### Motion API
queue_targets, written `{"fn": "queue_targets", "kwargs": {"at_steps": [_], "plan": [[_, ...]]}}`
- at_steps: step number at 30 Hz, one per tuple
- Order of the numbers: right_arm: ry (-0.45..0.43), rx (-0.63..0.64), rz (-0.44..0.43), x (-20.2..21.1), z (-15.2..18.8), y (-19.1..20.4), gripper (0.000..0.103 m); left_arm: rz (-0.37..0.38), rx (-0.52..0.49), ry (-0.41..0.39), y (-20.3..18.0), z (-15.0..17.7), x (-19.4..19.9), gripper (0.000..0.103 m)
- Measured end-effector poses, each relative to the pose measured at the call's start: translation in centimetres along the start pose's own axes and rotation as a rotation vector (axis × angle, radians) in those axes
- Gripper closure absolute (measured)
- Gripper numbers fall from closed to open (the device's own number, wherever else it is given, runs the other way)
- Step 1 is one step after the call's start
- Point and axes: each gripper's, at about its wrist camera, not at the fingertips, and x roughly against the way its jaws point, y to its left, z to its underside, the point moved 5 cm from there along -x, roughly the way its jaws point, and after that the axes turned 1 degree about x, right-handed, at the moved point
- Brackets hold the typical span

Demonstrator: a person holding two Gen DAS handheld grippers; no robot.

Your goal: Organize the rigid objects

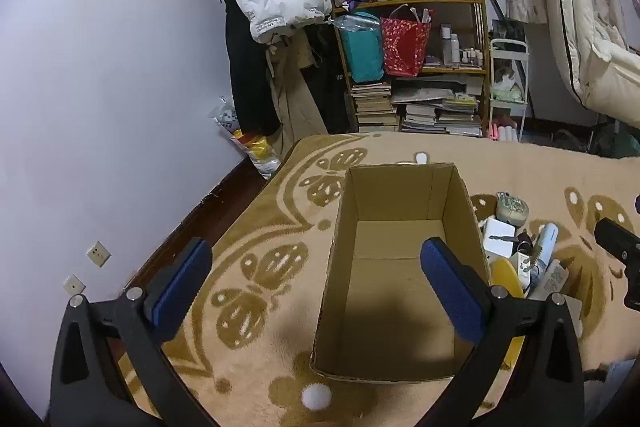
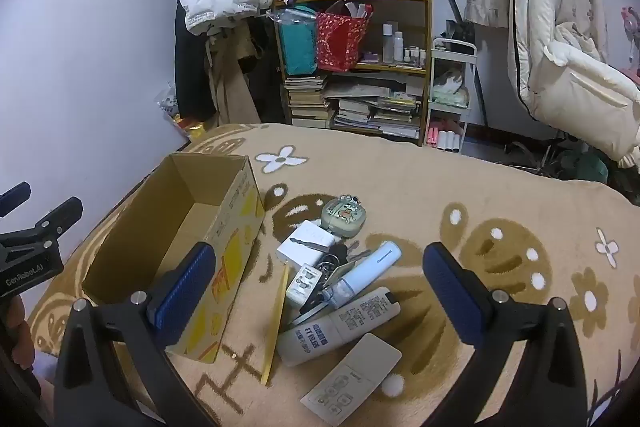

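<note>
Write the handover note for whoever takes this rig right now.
Left gripper: open, empty, over the cardboard box.
Right gripper: open, empty, above the pile.
Box sits open on the blanket, nothing visible inside.
Pile lies right of the box: two white remotes, flat grey remote, white charger box, pale blue tube, keys, yellow strip.
Done: nothing boxed.
Left: everything.

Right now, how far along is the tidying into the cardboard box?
Nothing looks done yet: the cardboard box is empty inside. Nothing is in hand either; the left gripper and right gripper both hang with jaws open and hold nothing. Everything is left: the pile beside the box, including the remote control, white charger box, pale blue tube and flat grey remote.
</note>
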Motion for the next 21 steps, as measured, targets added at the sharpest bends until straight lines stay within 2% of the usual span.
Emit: {"fn": "queue_targets", "kwargs": {"at_steps": [7, 21], "plan": [[-0.002, -0.003, 0.002, -0.35, 0.21, -0.33, 0.000, 0.013, 0.049, -0.012, 0.27, 0.00, -0.12, 0.000], [-0.031, -0.009, 0.003, 0.48, -0.32, 0.03, 0.000, 0.002, 0.031, -0.011, 0.66, -0.22, 0.19, 0.000]]}}
